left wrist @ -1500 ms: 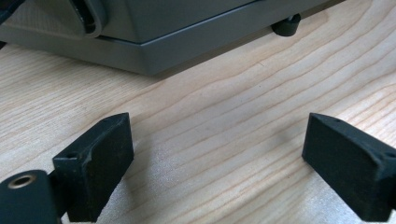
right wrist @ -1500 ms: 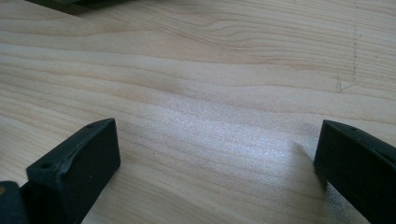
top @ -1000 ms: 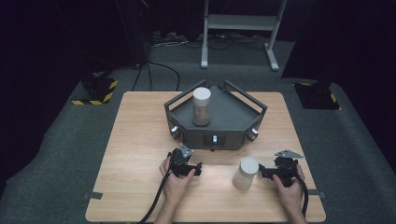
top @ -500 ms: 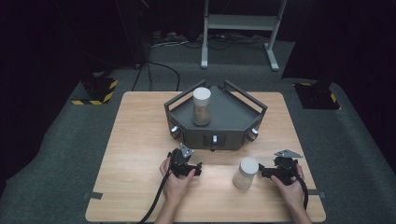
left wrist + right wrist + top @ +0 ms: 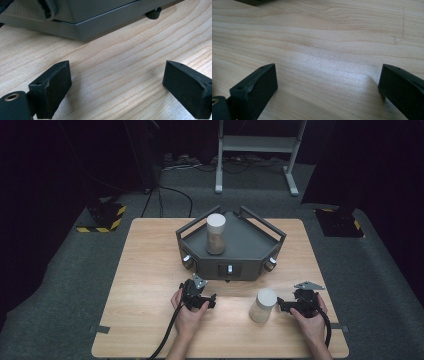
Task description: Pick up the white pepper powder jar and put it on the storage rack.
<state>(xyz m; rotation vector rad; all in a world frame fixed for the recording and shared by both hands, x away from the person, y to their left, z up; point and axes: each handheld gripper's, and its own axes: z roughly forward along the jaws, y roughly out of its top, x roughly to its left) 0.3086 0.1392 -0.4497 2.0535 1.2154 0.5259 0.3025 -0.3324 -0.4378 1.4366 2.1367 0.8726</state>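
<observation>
1. Two jars are what I see: one white-lidded jar [image 5: 263,305] stands on the desk [image 5: 150,270] in front of the grey tray [image 5: 250,245], toward its right corner; a second jar [image 5: 216,234] stands upright inside that tray.
2. My right hand-held gripper [image 5: 281,305] sits just right of the near jar, released; its jaws have just been closing slightly, bare wood between them.
3. My left hand-held gripper [image 5: 212,301] rests before the tray's front wall, jaws apart, grasping nothing.
</observation>
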